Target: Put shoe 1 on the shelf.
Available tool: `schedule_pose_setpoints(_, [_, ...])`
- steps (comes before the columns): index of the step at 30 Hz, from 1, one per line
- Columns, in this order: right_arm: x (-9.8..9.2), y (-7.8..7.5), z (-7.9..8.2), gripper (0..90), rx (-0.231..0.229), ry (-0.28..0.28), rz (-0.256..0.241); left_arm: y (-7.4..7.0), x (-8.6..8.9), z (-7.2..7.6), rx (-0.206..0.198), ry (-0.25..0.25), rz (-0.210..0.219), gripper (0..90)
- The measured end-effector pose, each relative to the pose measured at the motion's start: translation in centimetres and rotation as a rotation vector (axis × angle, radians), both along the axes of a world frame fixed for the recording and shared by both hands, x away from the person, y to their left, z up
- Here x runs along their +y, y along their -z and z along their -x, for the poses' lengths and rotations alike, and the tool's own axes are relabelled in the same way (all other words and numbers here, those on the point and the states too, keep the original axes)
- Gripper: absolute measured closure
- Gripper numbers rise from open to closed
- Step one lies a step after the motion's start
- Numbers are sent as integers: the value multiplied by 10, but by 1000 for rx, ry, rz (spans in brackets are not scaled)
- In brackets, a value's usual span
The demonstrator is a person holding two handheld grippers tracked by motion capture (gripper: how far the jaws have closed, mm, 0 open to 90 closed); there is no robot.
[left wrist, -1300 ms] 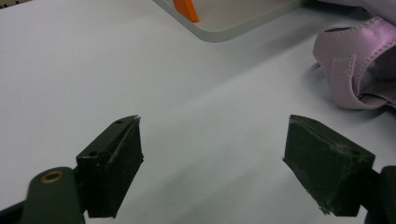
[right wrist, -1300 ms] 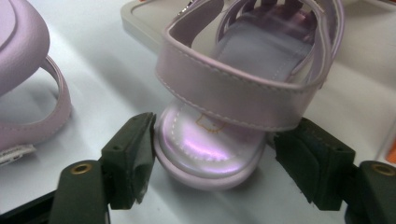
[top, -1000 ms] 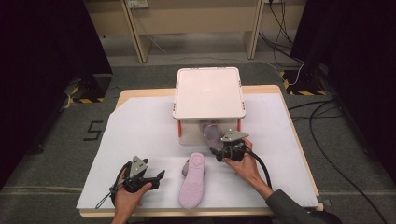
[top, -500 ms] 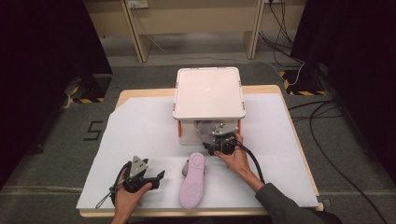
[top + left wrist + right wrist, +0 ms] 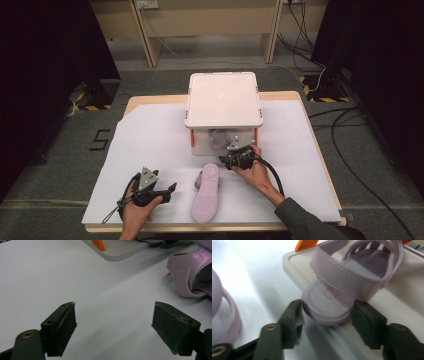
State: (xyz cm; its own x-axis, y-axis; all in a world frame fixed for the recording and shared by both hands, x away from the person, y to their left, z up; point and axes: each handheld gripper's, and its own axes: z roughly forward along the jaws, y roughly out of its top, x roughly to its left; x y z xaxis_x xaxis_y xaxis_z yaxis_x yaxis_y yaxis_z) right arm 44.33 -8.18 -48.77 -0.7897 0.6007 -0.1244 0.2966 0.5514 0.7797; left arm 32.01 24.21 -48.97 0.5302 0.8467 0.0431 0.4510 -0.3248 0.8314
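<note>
Your right gripper (image 5: 325, 315) has the heel end of a lilac child's sandal (image 5: 352, 282) sitting straight between its jaws, and that alignment is what the next move turns on: the sandal's long axis runs directly away from you along the gripper's own line, heel nearest, straps and toe farther in on the tray (image 5: 294, 262) of the white storage box (image 5: 223, 100). The jaws stand on either side of the heel, close against it or just touching; they look about to clamp, but I cannot tell from the right gripper view whether they actually grip yet. In the high view your right hand (image 5: 255, 172) reaches forward to the box's front opening, wrist roughly level, with the gripper pointing into the gap under the lid. Your left gripper (image 5: 150, 187) rests wide open and empty on the white table cover (image 5: 150, 135), well apart from the box. The second sandal (image 5: 206, 192) lies sole up between your two hands, toe toward you, nearer the right hand than the left.
</note>
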Motion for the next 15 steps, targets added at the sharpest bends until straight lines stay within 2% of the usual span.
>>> schedule_pose_setpoints(4, [6, 0, -4, 432, -8, 9, 8, 0, 0, 0, -1, -1, 2, 185])
schedule_pose_setpoints(7, [9, -1, -11, 433, 11, 23, -7, 0, 0, 0, 3, 0, 0, 185])
schedule_pose_setpoints(12, [15, -1, -15, 432, 7, 40, -2, 0, -1, -1, 4, 4, -4, 185])
schedule_pose_setpoints(13, [16, 0, -16, 432, 21, 42, -13, 0, -1, -1, 5, 5, -4, 185])
schedule_pose_setpoints(15, [17, -1, -19, 439, 21, 45, -25, 0, -1, 0, 5, 7, -6, 186])
